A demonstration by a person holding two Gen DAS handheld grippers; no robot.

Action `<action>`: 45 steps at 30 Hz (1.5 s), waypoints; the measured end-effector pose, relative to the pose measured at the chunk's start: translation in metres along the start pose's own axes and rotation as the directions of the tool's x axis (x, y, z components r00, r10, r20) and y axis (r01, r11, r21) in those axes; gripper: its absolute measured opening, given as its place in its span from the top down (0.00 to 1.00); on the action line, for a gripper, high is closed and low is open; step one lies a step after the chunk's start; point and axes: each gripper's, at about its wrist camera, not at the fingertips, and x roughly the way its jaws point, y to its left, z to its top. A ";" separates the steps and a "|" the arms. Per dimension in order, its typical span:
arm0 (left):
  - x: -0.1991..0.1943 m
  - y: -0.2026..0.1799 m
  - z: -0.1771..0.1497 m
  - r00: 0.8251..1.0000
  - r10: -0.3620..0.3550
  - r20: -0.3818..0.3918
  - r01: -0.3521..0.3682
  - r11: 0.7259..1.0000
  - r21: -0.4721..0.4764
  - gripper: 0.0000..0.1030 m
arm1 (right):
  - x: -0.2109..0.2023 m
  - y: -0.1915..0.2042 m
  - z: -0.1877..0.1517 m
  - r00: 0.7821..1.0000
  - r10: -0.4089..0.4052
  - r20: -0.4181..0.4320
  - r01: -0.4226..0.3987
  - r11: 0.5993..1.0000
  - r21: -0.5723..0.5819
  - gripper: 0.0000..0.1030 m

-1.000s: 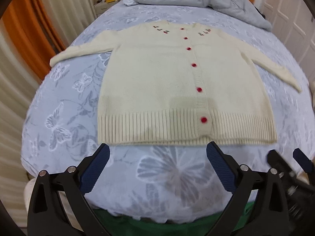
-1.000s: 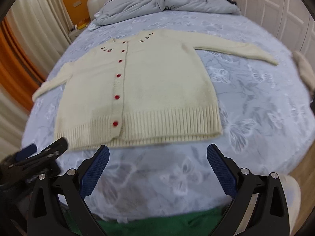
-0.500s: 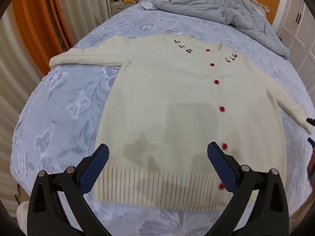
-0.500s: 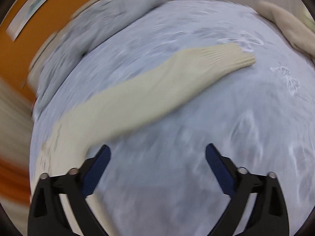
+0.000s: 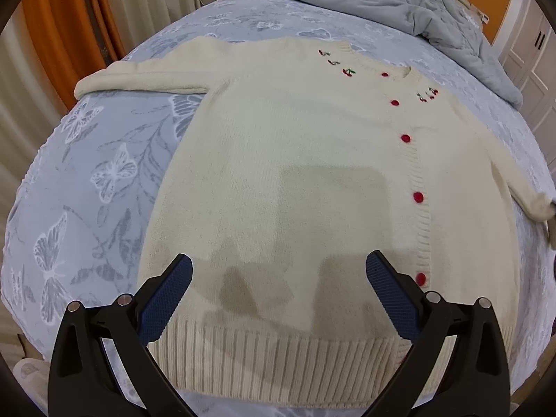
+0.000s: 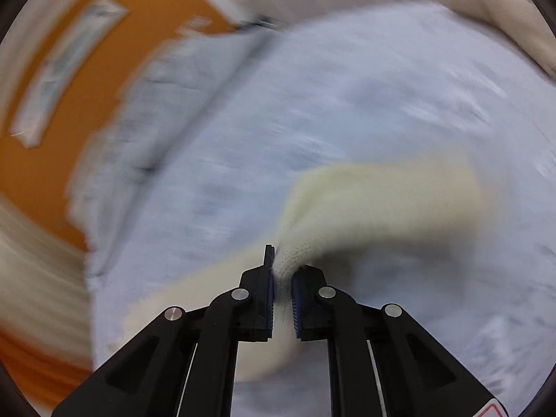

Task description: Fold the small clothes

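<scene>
A cream knit cardigan (image 5: 295, 180) with red buttons and small cherry embroidery lies flat, front up, on the blue butterfly bedspread (image 5: 87, 173). Its left sleeve (image 5: 139, 80) stretches out to the left. My left gripper (image 5: 278, 288) is open and empty, hovering above the lower body of the cardigan near the ribbed hem. My right gripper (image 6: 283, 278) is shut on the cardigan's right sleeve (image 6: 375, 205), which bends up off the bed from between the pads. The right wrist view is blurred by motion.
A rumpled grey quilt (image 5: 399, 10) lies at the head of the bed. Orange and white curtains (image 5: 59, 34) hang at the left. Another cream garment (image 6: 504, 17) lies at the far right of the bed.
My right gripper has closed on the right sleeve and lifted it. My left gripper has moved forward over the cardigan's hem and stays open.
</scene>
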 end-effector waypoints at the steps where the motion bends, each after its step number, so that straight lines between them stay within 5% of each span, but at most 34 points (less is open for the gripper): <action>1: -0.001 0.003 0.002 1.000 -0.012 0.008 0.012 1.000 -0.012 0.05 | -0.003 0.039 -0.002 0.996 0.085 -0.009 -0.085 0.994 -0.069 0.90; 4: -0.004 0.010 0.006 0.999 -0.038 0.028 0.040 0.998 -0.041 0.05 | -0.009 0.135 -0.025 0.963 0.259 -0.076 -0.270 0.934 -0.234 0.90; 8: -0.012 0.019 0.015 0.995 -0.069 0.066 0.074 0.994 -0.078 0.05 | 0.003 0.275 -0.102 0.876 0.398 -0.272 -0.480 0.771 -0.418 0.90; 12: -0.020 0.029 0.024 0.989 -0.112 0.098 0.122 0.986 -0.110 0.05 | 0.050 0.348 -0.207 0.816 0.341 -0.466 -0.559 0.671 -0.488 0.87; 15: -0.020 0.037 0.034 0.980 -0.163 0.112 0.178 0.975 -0.134 0.05 | 0.084 0.353 -0.271 0.819 0.199 -0.539 -0.524 0.643 -0.559 0.81; 18: -0.014 0.043 0.050 0.965 -0.235 0.117 0.252 0.955 -0.158 0.05 | 0.069 0.328 -0.273 0.832 0.215 -0.511 -0.506 0.671 -0.542 0.74; 20: -0.005 0.045 0.069 0.948 -0.289 0.131 0.309 0.935 -0.177 0.05 | 0.048 0.289 -0.253 0.871 0.225 -0.437 -0.445 0.737 -0.508 0.47; 22: 0.009 0.041 0.089 0.939 -0.321 0.126 0.340 0.920 -0.195 0.05 | 0.034 0.247 -0.237 0.913 0.172 -0.371 -0.351 0.794 -0.496 0.44; 24: 0.027 0.030 0.111 0.932 -0.340 0.126 0.360 0.911 -0.202 0.05 | 0.037 0.209 -0.223 0.929 0.096 -0.356 -0.271 0.833 -0.483 0.43; 27: 0.063 0.008 0.147 0.919 -0.375 0.118 0.393 0.889 -0.235 0.05 | 0.041 0.164 -0.198 0.929 0.066 -0.363 -0.215 0.896 -0.389 0.43; 29: 0.087 -0.011 0.172 0.895 -0.436 0.092 0.443 0.854 -0.272 0.05 | 0.041 0.141 -0.189 0.927 0.077 -0.368 -0.204 0.925 -0.322 0.43; 32: 0.112 -0.036 0.206 0.905 -0.419 0.072 0.421 0.864 -0.276 0.05 | 0.040 0.130 -0.192 0.926 0.085 -0.368 -0.203 0.934 -0.295 0.43; 34: 0.141 -0.056 0.228 0.926 -0.376 -0.013 0.360 0.896 -0.260 0.06 | 0.039 0.125 -0.195 0.920 0.097 -0.379 -0.213 0.937 -0.278 0.43; 35: 0.153 -0.062 0.233 0.927 -0.369 -0.067 0.340 0.902 -0.266 0.17 | 0.039 0.124 -0.197 0.916 0.105 -0.387 -0.220 0.938 -0.267 0.43; 36: 0.164 -0.065 0.236 0.916 -0.384 -0.117 0.339 0.895 -0.289 0.35 | 0.043 0.126 -0.200 0.911 0.115 -0.396 -0.232 0.937 -0.261 0.43; 37: 0.170 -0.068 0.235 0.899 -0.412 -0.146 0.355 0.884 -0.305 0.80 | 0.042 0.125 -0.205 0.906 0.128 -0.404 -0.246 0.935 -0.256 0.43; 38: 0.174 -0.070 0.237 0.879 -0.442 -0.178 0.372 0.870 -0.322 0.93 | 0.044 0.127 -0.207 0.899 0.143 -0.414 -0.262 0.933 -0.246 0.43; 40: 0.151 -0.067 0.237 0.870 -0.488 -0.075 0.447 0.844 -0.297 0.94 | 0.050 0.130 -0.206 0.891 0.167 -0.422 -0.277 0.937 -0.214 0.43; 42: 0.112 -0.061 0.238 0.829 -0.550 0.097 0.558 0.804 -0.206 0.94 | 0.059 0.129 -0.205 0.889 0.189 -0.416 -0.282 0.943 -0.175 0.43; 44: 0.066 -0.041 0.228 0.703 -0.651 0.285 0.699 0.707 -0.108 0.94 | 0.071 0.130 -0.202 0.882 0.238 -0.406 -0.307 0.945 -0.112 0.44; 45: 0.054 -0.033 0.223 0.668 -0.667 0.330 0.722 0.688 -0.073 0.94 | 0.077 0.130 -0.203 0.878 0.253 -0.405 -0.313 0.946 -0.087 0.45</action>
